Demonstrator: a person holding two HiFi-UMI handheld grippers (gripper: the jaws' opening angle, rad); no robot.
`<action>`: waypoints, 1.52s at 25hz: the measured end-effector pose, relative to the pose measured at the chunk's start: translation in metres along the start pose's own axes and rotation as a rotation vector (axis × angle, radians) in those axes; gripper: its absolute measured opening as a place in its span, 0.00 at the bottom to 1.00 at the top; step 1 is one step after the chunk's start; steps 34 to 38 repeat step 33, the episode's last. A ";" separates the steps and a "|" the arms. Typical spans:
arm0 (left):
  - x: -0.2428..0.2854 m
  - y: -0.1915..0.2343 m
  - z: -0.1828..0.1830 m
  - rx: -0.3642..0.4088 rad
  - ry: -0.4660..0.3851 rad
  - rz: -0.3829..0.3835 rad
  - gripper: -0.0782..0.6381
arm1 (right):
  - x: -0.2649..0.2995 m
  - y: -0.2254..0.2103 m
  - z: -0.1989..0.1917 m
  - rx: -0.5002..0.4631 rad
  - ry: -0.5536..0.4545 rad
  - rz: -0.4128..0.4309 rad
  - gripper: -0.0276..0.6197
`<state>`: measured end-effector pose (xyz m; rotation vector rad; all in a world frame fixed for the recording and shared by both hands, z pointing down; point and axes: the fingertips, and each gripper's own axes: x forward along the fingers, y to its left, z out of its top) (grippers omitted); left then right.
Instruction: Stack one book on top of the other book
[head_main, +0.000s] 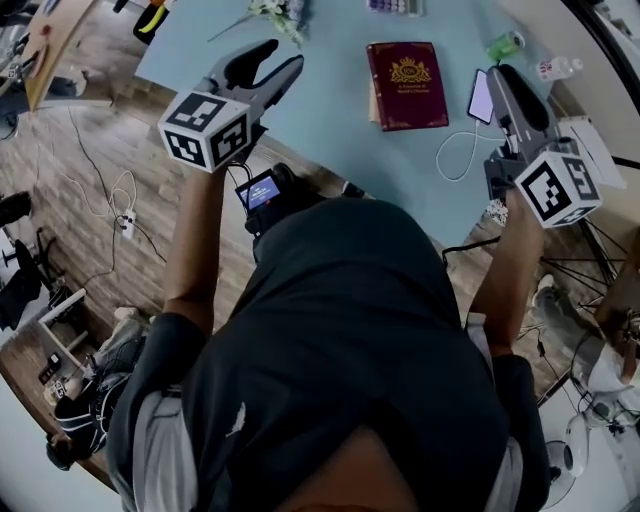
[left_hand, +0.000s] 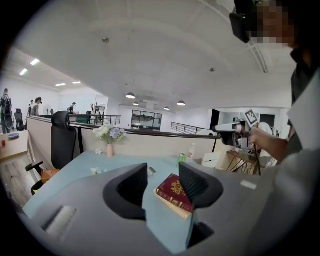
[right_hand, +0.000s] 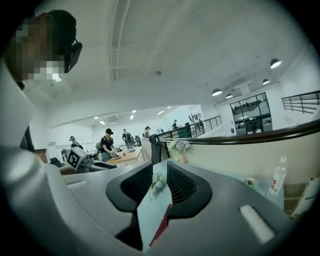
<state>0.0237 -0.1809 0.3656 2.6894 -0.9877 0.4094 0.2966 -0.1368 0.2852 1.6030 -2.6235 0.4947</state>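
We held the left gripper (head_main: 281, 57) out front on the left forearm (head_main: 192, 250), jaws well apart with nothing gripped. The right gripper (head_main: 503, 76) sat off to the right on the right forearm (head_main: 508, 265), jaws parted by a narrower gap and also empty. Both pointed forward, tipped slightly down. Our elbows were bent, with the arms spread either side of the torso (head_main: 350, 330).

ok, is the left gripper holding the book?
No, the left gripper is open and empty; the red book lies on the table beyond it.
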 end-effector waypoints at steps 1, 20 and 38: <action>-0.005 0.001 0.004 0.009 -0.008 0.005 0.45 | -0.001 0.007 0.006 -0.013 -0.004 0.006 0.17; -0.072 -0.008 0.058 0.162 -0.130 0.035 0.45 | -0.042 0.058 0.066 -0.122 -0.133 -0.017 0.17; -0.071 -0.020 0.042 0.129 -0.101 -0.038 0.45 | -0.073 0.039 0.068 -0.099 -0.148 -0.146 0.17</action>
